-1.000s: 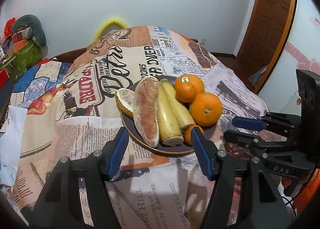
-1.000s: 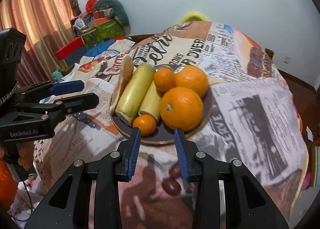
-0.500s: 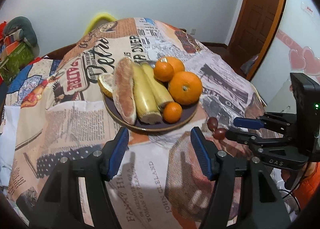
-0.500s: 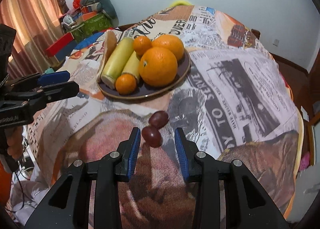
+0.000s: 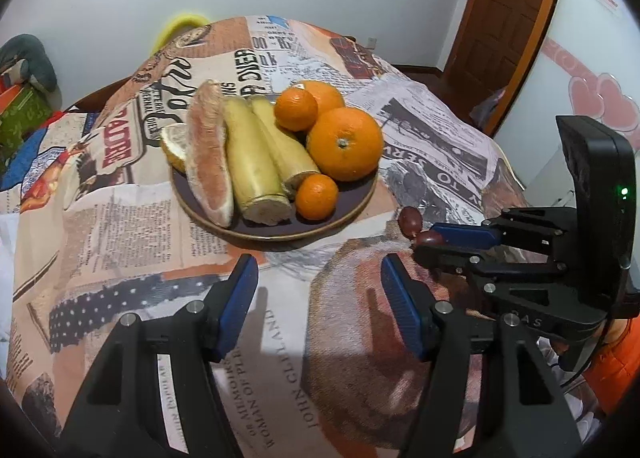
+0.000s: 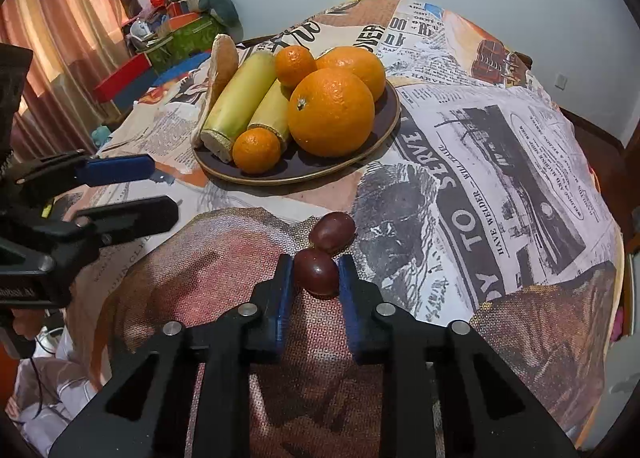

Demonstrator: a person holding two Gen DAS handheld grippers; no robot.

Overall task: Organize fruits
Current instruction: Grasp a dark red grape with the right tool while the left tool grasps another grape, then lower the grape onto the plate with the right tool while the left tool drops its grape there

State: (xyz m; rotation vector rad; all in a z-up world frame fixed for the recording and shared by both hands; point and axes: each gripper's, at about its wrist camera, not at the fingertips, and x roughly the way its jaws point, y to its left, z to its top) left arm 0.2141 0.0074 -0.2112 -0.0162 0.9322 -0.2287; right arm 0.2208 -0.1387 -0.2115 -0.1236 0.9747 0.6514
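Right tool: the right tool (image 6: 316, 278) has its blue pads pressed on either side of the nearer of two dark red fruits (image 6: 317, 272) on the cloth-covered worktop (image 6: 500, 177), at 6 o'clock from the plate.
Second fruit: the other dark red fruit (image 6: 332, 232) touches the held one at its 12 o'clock side and lies free on the cloth.
Left tool: the left tool (image 5: 316, 290) hovers wide apart and holds nothing, at 6 o'clock from the plate in its own view.
Plate: a dark plate (image 6: 384, 129) carries two large oranges (image 6: 331, 111), two small mandarins (image 6: 256, 149), two peeled yellow-green stalks (image 6: 240, 101), a pomelo wedge (image 5: 210, 153) and a piece of pale peel (image 5: 174, 141).
Step in hand: by the look of it, picking up the loose fruit to join the plate.
Doing it well: a light, even squeeze seems wise, since the skin looks soft; lifting straight up should spare the neighbour a nudge and a roll.
Free room: the barest part of the plate lies at its 5 o'clock rim, beside the front mandarin.
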